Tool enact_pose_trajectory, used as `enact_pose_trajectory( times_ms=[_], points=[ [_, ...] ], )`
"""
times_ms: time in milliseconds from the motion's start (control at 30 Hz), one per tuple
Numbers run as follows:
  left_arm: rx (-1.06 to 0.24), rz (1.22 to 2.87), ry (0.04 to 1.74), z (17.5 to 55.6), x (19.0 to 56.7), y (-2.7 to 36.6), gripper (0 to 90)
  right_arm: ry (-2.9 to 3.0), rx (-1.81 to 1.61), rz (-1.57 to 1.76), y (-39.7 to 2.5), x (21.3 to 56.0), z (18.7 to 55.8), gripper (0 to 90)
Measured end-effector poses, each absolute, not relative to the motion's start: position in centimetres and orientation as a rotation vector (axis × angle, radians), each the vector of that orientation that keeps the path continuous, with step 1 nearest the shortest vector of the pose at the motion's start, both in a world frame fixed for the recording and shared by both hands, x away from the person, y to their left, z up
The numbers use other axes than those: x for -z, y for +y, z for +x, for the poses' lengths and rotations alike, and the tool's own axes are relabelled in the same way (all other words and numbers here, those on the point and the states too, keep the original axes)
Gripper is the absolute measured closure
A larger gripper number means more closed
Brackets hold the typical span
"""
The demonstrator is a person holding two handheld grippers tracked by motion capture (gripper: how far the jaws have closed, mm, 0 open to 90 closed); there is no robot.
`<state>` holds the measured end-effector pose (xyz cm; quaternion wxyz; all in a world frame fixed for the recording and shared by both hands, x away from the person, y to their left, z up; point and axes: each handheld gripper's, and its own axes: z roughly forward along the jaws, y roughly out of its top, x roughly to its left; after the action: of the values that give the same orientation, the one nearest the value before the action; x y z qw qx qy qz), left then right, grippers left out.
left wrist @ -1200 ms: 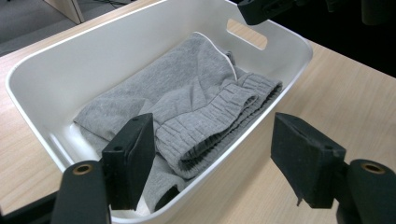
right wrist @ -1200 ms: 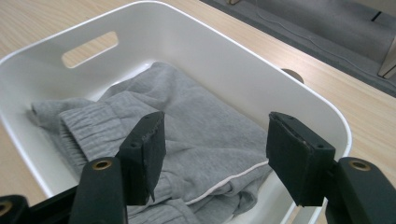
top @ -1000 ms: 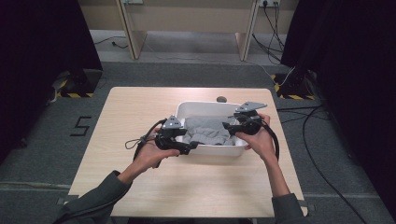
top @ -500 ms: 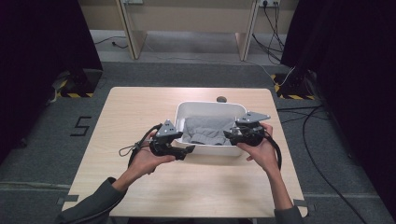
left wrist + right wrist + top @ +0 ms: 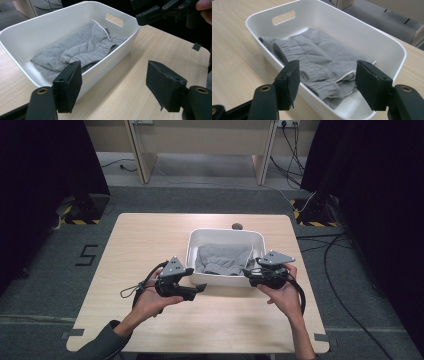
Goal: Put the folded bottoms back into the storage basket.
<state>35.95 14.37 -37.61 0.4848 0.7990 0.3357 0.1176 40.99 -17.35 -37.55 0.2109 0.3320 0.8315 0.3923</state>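
A folded grey garment (image 5: 223,260) lies inside a white tub (image 5: 193,251) at the desk's (image 5: 140,240) centre. The left gripper (image 5: 196,289) at 7 o'clock and right gripper (image 5: 248,275) at 4 o'clock flank the tub's near wall, fingers released and empty, seemingly done placing it.

You see soft grey ribbed cloth (image 5: 317,60) in a smooth white plastic tub (image 5: 372,32) on your pale matt wood-grain bench (image 5: 150,240).
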Motion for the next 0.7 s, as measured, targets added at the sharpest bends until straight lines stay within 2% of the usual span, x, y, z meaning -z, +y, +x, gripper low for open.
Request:
enact_pose_trajectory(
  times_ms=[333, 700],
  points=[
    [-0.311, 1.965, 0.787, 33.9, 37.8, 14.4, 23.5, 2.303, -1.128, 0.934, -18.2, 38.1, 39.3, 37.7],
    [-0.327, 1.944, 0.769, 32.2, 38.4, 15.0, 23.5, 2.283, -1.152, 0.951, -19.1, 38.5, 37.6, 37.8]
  ],
)
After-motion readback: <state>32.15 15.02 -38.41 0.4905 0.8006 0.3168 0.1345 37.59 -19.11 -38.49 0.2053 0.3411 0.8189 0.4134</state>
